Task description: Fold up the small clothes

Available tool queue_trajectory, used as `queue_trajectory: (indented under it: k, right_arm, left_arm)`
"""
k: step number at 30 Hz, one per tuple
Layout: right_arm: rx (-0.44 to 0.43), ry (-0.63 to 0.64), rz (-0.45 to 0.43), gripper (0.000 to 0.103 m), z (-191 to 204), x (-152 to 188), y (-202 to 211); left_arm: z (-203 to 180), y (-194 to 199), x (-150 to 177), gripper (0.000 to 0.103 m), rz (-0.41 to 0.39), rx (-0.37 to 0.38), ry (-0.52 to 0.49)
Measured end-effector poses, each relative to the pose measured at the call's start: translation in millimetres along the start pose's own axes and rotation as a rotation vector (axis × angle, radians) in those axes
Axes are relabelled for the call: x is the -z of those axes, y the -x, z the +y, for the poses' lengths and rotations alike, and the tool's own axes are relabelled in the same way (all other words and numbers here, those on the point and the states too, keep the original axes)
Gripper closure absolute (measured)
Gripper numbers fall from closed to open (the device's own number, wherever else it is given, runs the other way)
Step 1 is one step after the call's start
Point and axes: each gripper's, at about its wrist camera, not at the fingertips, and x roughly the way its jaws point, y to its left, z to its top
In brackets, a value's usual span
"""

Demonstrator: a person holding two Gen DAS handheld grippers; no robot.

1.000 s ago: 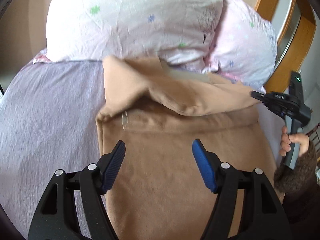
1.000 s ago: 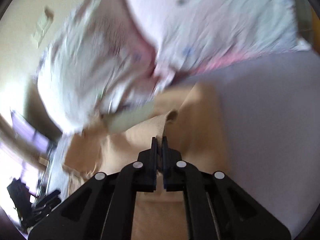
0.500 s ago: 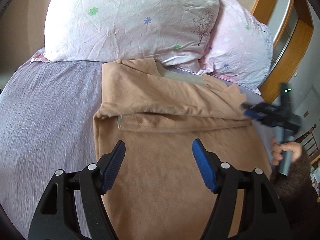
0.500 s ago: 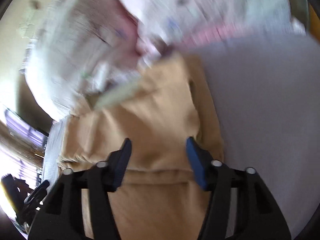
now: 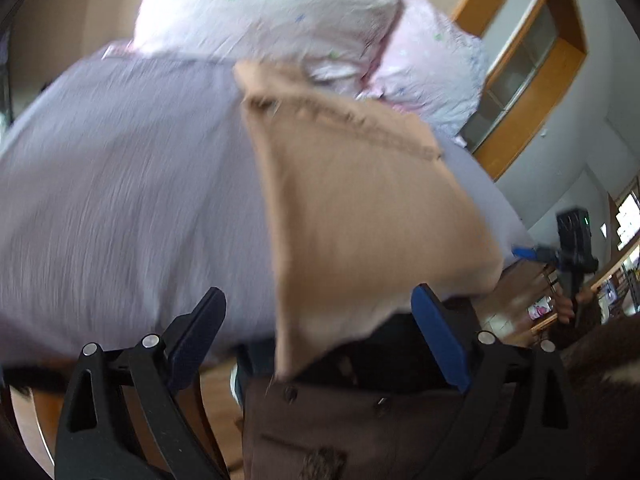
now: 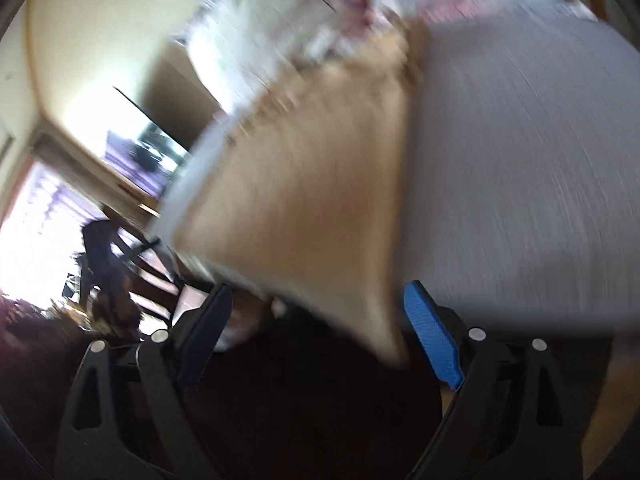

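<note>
**On the bed: top fold laid, lower folds left**

On the lilac ribbed bedsheet [image 5: 120, 200], the tan knit garment [image 5: 360, 216] lies flat, its hem hanging off the near edge and its far end touching the floral white pillows [image 5: 272, 12]. Left gripper [image 5: 320, 332] and right gripper [image 6: 316, 320] are both spread, gripping nothing, hovering at that hem. Judging by shape, the top is tucked; the lengthwise fold is not yet done. Frames blurred.

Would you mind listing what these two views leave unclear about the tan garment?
- Right wrist: motion blur smears the tan garment; its folds are unreadable.
- Left wrist: its near hem hangs over the bed edge, behind the left gripper.
- Pillows: print blurred.
</note>
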Motion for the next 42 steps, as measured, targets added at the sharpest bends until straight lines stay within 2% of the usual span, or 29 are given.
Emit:
queue_trajectory:
  k: [2,4,7,10,12,13,14,15,16,17,18,20,23,26,28,32,33,36,38,41,42]
  right_arm:
    - [0.031,-0.052,0.035,0.015,-16,17,-6]
    - [0.027,-0.107,0.052,0.015,-36,28,-19]
    - [-0.046,-0.145,0.056,0.016,-52,31,-38]
    - [-0.111,-0.147,0.065,0.017,-58,29,-55]
    - [-0.159,-0.146,0.064,0.030,-58,28,-62]
    - [-0.190,-0.142,0.060,0.036,-58,29,-64]
    - [-0.227,-0.131,0.056,0.059,-57,29,-66]
    - [-0.250,-0.117,0.055,0.087,-52,32,-67]
    - [-0.263,-0.102,0.052,0.095,-49,34,-64]
    - [-0.266,-0.088,0.045,0.096,-47,32,-61]
    - [-0.278,-0.058,0.027,0.096,-40,32,-54]
    - [-0.299,-0.010,-0.012,0.096,-29,31,-37]
    - [-0.313,0.067,-0.099,0.096,-11,12,-8]
    - [-0.327,0.141,-0.214,0.096,7,-34,15]
    - [-0.311,0.160,-0.280,0.096,13,-68,19]
    - [-0.264,0.069,-0.411,0.096,8,-169,1]
    - [-0.253,0.044,-0.422,0.096,6,-182,-6]
    - [-0.150,-0.105,-0.429,0.096,-24,-252,-57]
    - [-0.054,-0.210,-0.384,0.096,-56,-287,-96]
    - [0.002,-0.343,-0.327,0.096,-87,-310,-135]
    - [0.003,-0.369,-0.322,0.096,-93,-308,-138]
  left_arm:
    - [8,-8,13,0.008,0.028,-0.001,0.036]
    - [13,-15,19,0.008,0.041,-0.001,0.050]
    - [18,-31,26,0.011,0.061,-0.003,0.079]
    - [22,-43,27,0.020,0.064,0.056,0.122]
    - [22,-54,26,0.027,0.078,0.106,0.150]
    - [22,-59,27,0.034,0.087,0.122,0.160]
    - [22,-65,26,0.047,0.101,0.149,0.176]
    - [23,-68,27,0.056,0.112,0.166,0.192]
    - [27,-71,28,0.072,0.126,0.188,0.223]
    - [33,-73,28,0.089,0.136,0.225,0.271]
    - [37,-72,30,0.095,0.137,0.245,0.300]
    - [41,-63,29,0.098,0.129,0.262,0.336]
    - [35,-38,13,0.099,0.084,0.265,0.315]
    - [24,-18,-25,0.099,0.006,0.249,0.261]
    - [19,-11,-65,0.099,-0.060,0.199,0.212]
    - [23,-35,-166,0.099,-0.177,0.103,0.195]
    - [29,-46,-184,0.099,-0.186,0.076,0.198]
    - [47,-99,-243,0.099,-0.173,-0.004,0.219]
    - [63,-142,-270,0.099,-0.134,-0.044,0.262]
    - [82,-187,-292,0.099,-0.072,-0.061,0.336]
    - [88,-197,-299,0.099,-0.059,-0.058,0.349]
